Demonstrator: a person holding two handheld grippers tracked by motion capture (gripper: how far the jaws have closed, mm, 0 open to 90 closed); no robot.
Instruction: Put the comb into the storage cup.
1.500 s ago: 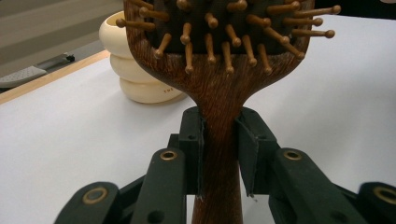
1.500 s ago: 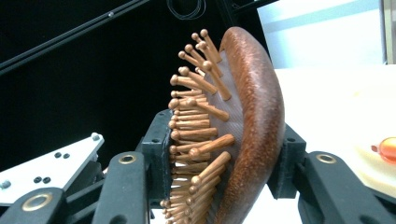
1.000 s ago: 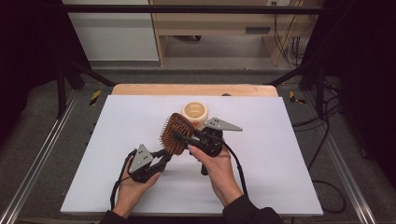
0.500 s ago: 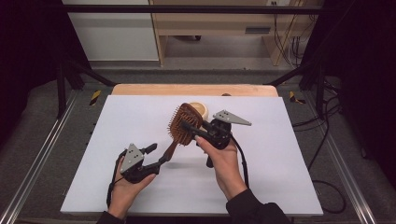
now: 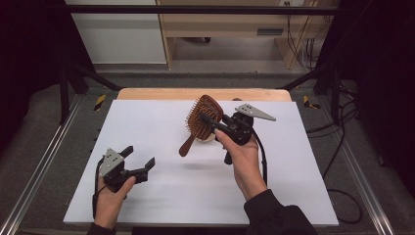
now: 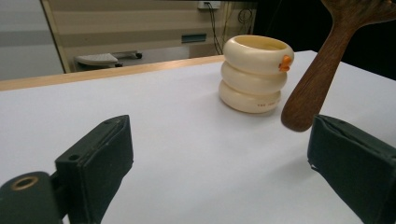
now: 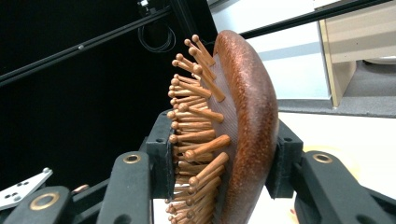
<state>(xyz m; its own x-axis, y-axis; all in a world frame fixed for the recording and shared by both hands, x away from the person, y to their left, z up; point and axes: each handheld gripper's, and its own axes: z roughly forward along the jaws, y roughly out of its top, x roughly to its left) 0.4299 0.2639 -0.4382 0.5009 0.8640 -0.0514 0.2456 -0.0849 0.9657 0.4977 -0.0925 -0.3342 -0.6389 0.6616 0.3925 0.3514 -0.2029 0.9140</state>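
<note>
Now: hairbrush (image 5: 201, 120) at frame centre, lifted over cup (image 6: 256, 72), clamped by head in right gripper (image 5: 208, 120). Left gripper (image 5: 139, 161), lower left, jaws just opened wide, empty, handle released. Handover done.

obstacle: ringed cup (image 6: 256, 73) mid-table | free: bare tabletop (image 5: 147, 127) left

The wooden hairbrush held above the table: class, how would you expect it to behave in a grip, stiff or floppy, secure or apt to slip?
The wooden hairbrush is probably stiff: its handle juts out straight, unsupported. The right tool clamps pins on one side and a curved, polished back on the other, so it may pivot or slip. The long handle hangs down, likely dragging it round.
</note>
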